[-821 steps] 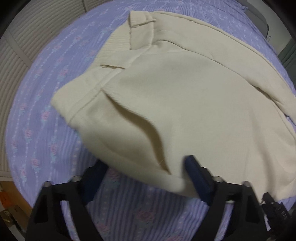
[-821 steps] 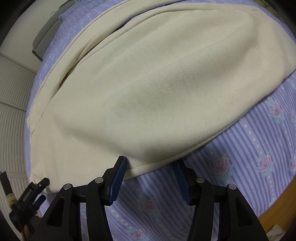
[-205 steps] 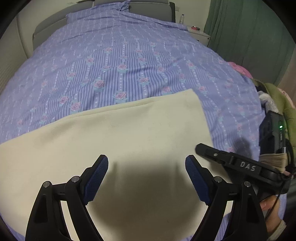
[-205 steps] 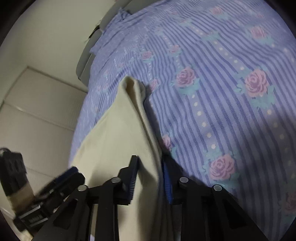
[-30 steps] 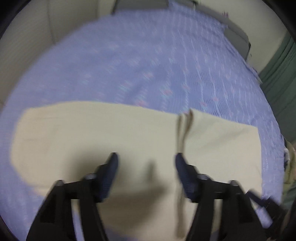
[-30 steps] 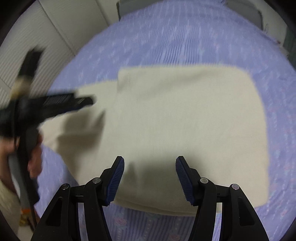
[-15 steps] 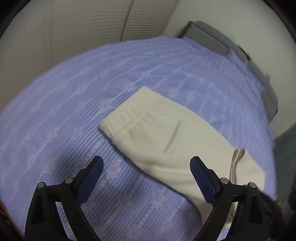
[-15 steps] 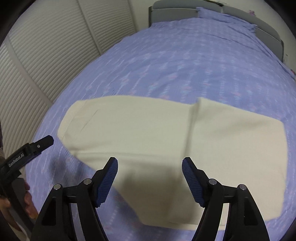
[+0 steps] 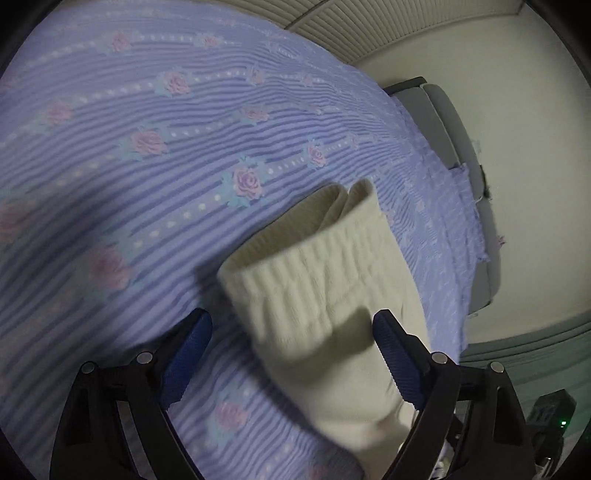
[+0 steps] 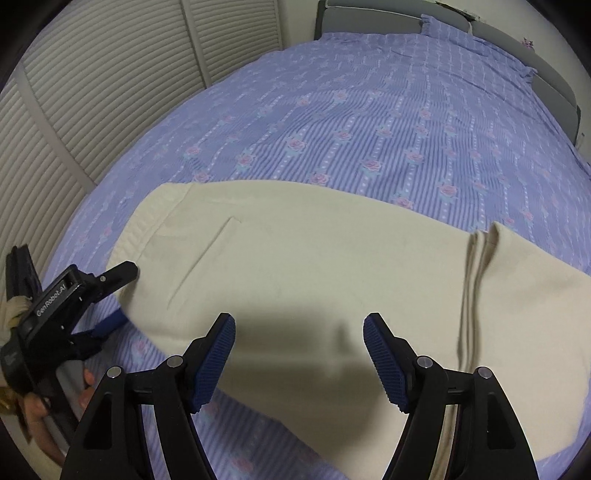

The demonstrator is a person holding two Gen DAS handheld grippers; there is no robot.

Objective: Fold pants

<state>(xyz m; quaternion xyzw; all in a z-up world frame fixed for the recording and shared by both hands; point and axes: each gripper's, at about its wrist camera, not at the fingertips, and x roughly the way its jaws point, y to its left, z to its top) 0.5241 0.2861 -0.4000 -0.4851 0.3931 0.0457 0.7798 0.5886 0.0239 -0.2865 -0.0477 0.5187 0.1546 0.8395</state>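
A: One fold is seen already made in the pants [image 10: 332,266] — leg ends laid back over the rest, stacked hems showing as a ridge toward the right end. Garment lies flat on the bed [image 10: 369,122], along its near edge, well short of the headboard [image 10: 369,18].

B: Tongs status?

A: Left tongs [image 9: 291,354] have just been opening, then eased in a bit; seen wide now, pads either side of the waistband [image 9: 306,258] corner, no pinch made, cloth between them but not pressed. Right tongs [image 10: 299,354] also just opened; wide, hovering over the mid part of the pants, nothing gripped.

B: Left to do?

A: Judged approx. halfway. Pants are still a long strip w/ waistband end flat at the bed's left edge. At least one more fold is prob. needed — waistband end carried over toward the hems — then smoothing. Grip on the waistband not yet taken. Left view is blurred, so exact contact can't be settled.
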